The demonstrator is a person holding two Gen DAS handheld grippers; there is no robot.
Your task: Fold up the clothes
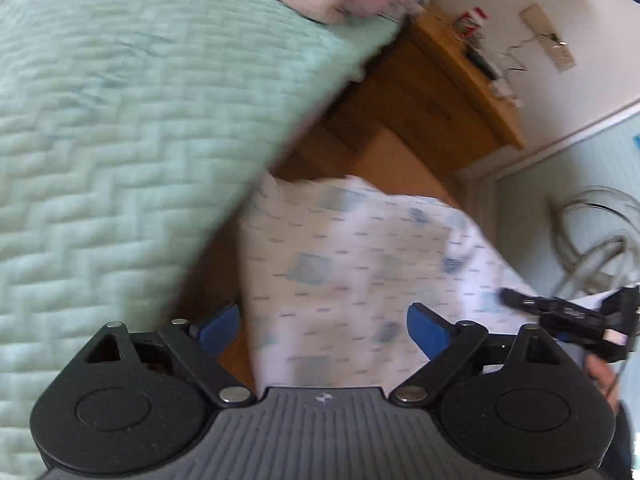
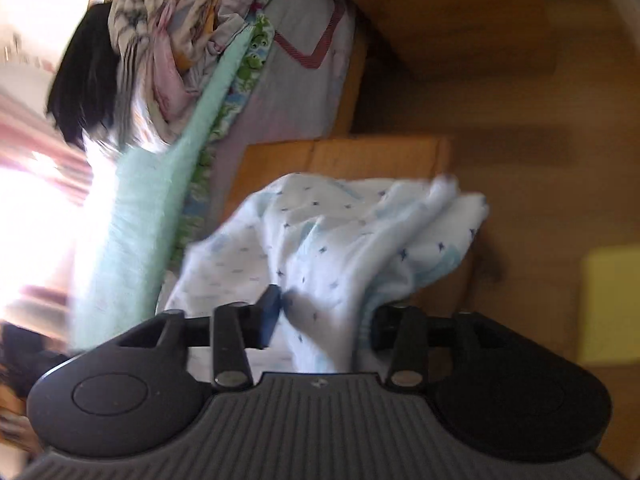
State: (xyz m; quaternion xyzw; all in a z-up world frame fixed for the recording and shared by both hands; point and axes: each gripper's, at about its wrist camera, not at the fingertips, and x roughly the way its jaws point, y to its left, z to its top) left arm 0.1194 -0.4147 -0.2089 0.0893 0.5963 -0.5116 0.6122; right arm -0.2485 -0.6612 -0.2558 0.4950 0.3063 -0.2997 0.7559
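Left wrist view: left gripper (image 1: 322, 330) is spread wide over the printed garment (image 1: 360, 264), cloth bunched between the part-open right gripper (image 2: 320, 320), so the hem at 12 o'clock should be pinched squarely.

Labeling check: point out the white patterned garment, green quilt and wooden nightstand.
white patterned garment (image 1: 360, 264): left wrist view, middle of the cloth.
green quilt (image 1: 120, 120): left wrist view, its quilted top.
wooden nightstand (image 1: 452, 92): left wrist view, its side panel.

Left gripper (image 1: 323, 330) and right gripper (image 2: 320, 320): black linkage arms, silver pivot pins, blue finger pads (image 1: 426, 330), ribbed grey housing.
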